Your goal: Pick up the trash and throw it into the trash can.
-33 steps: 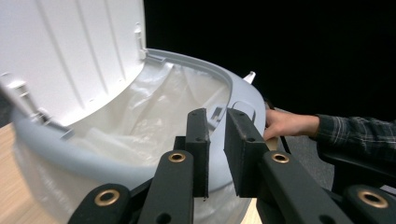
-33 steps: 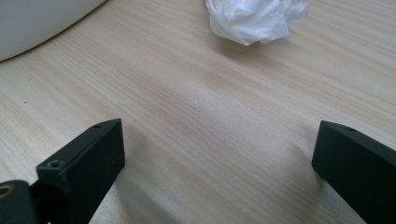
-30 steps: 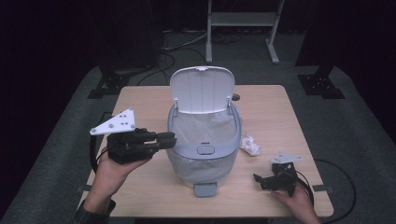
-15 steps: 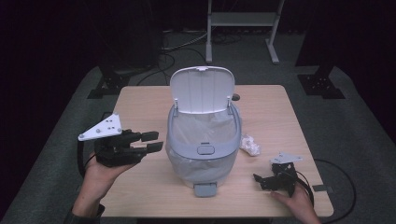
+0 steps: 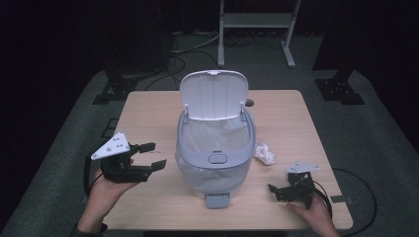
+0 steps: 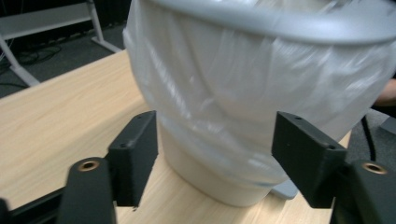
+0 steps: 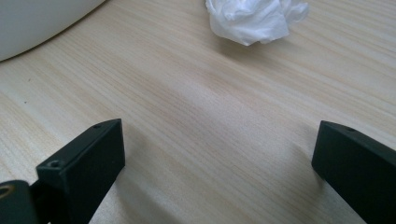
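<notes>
Since a second before, your left tongs [image 5: 152, 156] dropped lower and drew back from the bin [image 5: 216, 153] toward 9 o'clock — their jaws had just been opening, nothing between them. That bin stood mid-counter [image 5: 148, 113], lid up, bag-lined. Your right tongs [image 5: 275, 189] kept still at 4 o'clock, spread wide and empty — the crumpled tissue [image 5: 264, 153] lay beside the bin, just beyond them.

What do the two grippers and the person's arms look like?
Both grippers are black with two blocky jaws. The left gripper and the right gripper each carry a grey three-cornered plate on top and trail a black cable. A dark cuff shows at the left wrist.
</notes>
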`<state>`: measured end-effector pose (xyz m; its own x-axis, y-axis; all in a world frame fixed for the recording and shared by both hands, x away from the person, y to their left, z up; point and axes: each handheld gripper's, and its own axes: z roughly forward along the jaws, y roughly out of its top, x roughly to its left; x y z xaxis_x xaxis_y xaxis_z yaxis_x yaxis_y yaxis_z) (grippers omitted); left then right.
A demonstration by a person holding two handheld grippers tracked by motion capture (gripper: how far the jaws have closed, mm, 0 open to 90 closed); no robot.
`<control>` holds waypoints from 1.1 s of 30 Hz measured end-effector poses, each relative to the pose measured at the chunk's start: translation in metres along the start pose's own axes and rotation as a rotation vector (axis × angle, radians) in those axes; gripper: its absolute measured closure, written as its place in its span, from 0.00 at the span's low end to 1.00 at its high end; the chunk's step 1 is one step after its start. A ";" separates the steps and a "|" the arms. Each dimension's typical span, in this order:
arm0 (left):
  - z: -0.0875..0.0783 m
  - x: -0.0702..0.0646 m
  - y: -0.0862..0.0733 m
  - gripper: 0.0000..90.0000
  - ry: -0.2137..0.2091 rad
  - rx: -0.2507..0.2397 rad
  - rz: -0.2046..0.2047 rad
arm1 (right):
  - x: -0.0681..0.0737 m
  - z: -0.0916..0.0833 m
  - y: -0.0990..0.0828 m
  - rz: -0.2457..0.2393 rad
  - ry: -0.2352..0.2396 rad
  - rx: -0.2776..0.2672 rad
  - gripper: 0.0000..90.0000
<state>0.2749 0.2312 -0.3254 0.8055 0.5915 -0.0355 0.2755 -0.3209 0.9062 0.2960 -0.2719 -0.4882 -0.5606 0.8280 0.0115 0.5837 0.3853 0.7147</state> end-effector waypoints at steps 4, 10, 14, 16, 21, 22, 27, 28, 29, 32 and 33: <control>0.004 0.004 -0.013 0.24 0.026 0.016 -0.013 | 0.000 0.000 0.000 0.000 0.000 0.000 0.02; 0.006 0.009 -0.031 0.19 0.042 0.020 -0.023 | 0.000 0.000 0.000 0.000 0.000 0.000 0.02; 0.008 0.012 -0.041 0.14 0.059 0.034 -0.032 | 0.000 0.000 0.000 0.000 0.000 0.000 0.02; 0.010 0.013 -0.046 0.11 0.068 0.043 -0.037 | 0.000 0.000 0.000 0.000 0.000 0.000 0.02; 0.014 0.017 -0.057 0.09 0.095 0.058 -0.034 | 0.000 0.000 0.000 0.000 0.000 0.000 0.02; 0.015 0.017 -0.059 0.09 0.100 0.063 -0.035 | 0.000 0.000 0.000 0.000 0.000 0.000 0.02; 0.021 0.018 -0.069 0.05 0.120 0.092 -0.034 | 0.000 0.000 0.000 0.000 0.000 0.000 0.02; 0.022 0.018 -0.072 0.04 0.122 0.100 -0.033 | 0.000 0.000 0.000 0.000 0.000 0.000 0.02; 0.022 0.018 -0.073 0.03 0.123 0.103 -0.036 | 0.000 0.000 0.000 0.000 0.000 0.000 0.02; 0.026 0.019 -0.080 0.02 0.127 0.113 -0.031 | 0.000 0.000 0.000 0.000 0.000 0.000 0.02; 0.027 0.019 -0.083 0.02 0.127 0.118 -0.030 | 0.000 0.000 0.000 -0.001 0.000 0.000 0.02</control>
<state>0.2810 0.2490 -0.4125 0.7257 0.6880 -0.0012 0.3636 -0.3819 0.8497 0.2961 -0.2719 -0.4882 -0.5610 0.8277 0.0110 0.5833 0.3858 0.7148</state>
